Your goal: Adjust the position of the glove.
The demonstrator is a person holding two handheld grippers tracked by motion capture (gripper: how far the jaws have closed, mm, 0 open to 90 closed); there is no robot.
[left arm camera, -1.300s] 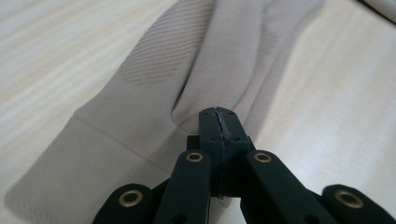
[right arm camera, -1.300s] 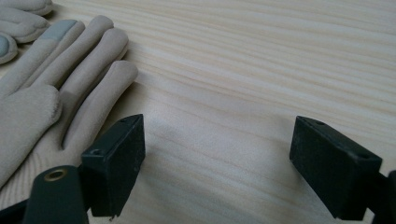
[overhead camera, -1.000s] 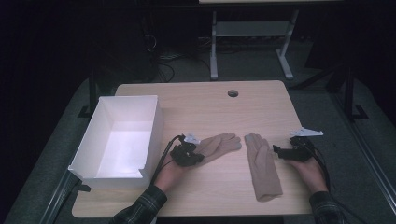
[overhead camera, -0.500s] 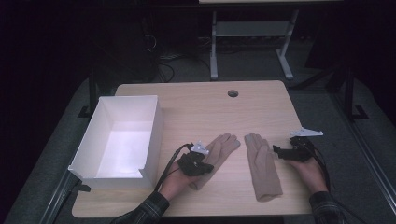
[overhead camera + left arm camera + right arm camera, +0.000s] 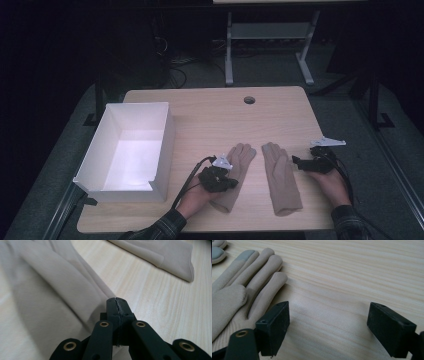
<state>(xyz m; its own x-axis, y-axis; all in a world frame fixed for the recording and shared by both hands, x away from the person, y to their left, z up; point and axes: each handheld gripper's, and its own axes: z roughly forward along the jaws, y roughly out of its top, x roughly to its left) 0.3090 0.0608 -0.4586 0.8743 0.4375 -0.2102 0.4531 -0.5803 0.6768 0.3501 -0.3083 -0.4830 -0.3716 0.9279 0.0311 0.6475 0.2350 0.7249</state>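
Two beige gloves lie on the wooden table [image 5: 215,115]. The left glove [image 5: 241,159] [image 5: 50,290] lies at a slant, fingers pointing away from me. My left gripper [image 5: 227,182] [image 5: 117,300] is over its lower part, jaws shut with the glove's edge pinched between them. The right glove [image 5: 281,180] [image 5: 242,285] lies flat, its cuff near the front edge; its cuff end [image 5: 162,255] is visible beyond the left jaws. Just right of its fingers my right gripper [image 5: 296,162] [image 5: 328,315] rests low over bare wood, open with nothing between its fingers.
A white open box [image 5: 167,135] stands at the table's left side, close to my left hand. A round cable hole [image 5: 249,100] sits near the far edge. Dark floor and a metal stand lie beyond the table.
My left gripper has moved toward me and to the right, and the left glove has swung with it from lying across to pointing away. The right gripper and right glove have stayed put.
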